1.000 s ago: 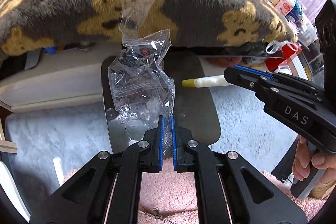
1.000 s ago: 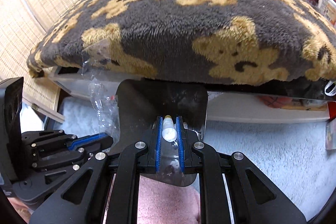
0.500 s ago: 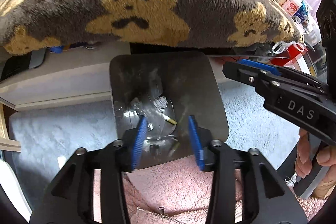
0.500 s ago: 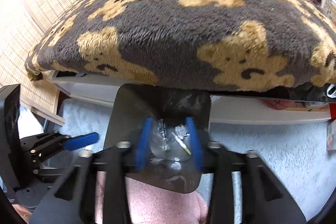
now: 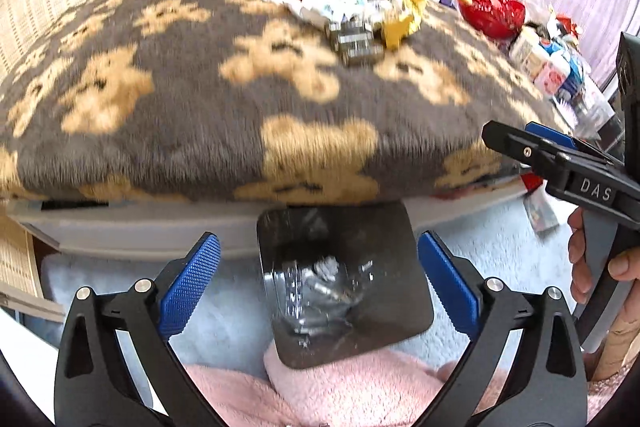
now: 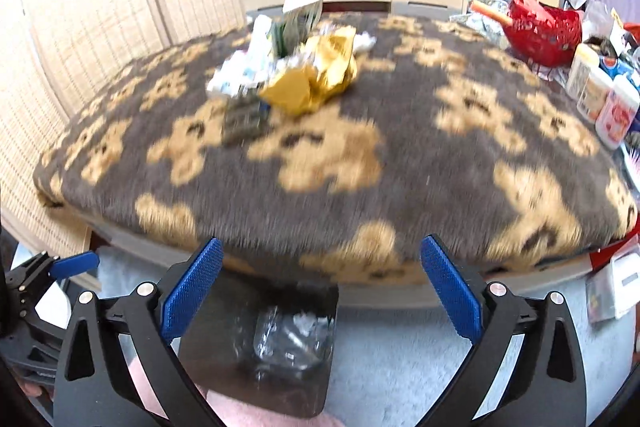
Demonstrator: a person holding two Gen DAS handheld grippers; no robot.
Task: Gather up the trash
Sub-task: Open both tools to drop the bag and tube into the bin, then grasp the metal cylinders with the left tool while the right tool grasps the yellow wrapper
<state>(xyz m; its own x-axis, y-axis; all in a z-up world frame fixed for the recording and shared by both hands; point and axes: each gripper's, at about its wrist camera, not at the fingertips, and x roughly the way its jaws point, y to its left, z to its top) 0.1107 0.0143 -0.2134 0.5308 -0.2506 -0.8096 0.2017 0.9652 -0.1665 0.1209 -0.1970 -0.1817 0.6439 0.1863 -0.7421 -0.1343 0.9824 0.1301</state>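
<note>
A: Trash (image 5: 320, 291), clear plastic film and small scraps, lies at the bottom of the dark bin (image 5: 408, 311), lower centre of the left wrist view. Left gripper (image 5: 319, 287): jaws opening, wide apart, nothing between the pads. Right gripper (image 6: 319, 289): same, jaws opening, empty.

B: Why is the bin there?

A: Judged: it stands on the pale rug (image 5: 492, 247), tucked against the edge of the tabletop, so pieces need only a short carry.

B: And what remains?

A: Pile of wrappers (image 6: 316, 75), yellow and white, upper centre of the right wrist view, on the bear-print blanket (image 6: 420, 163) covering the tabletop. Probably next. Red basket (image 6: 544, 27) and bottles at upper right look like keepers, though I cannot be sure.
</note>
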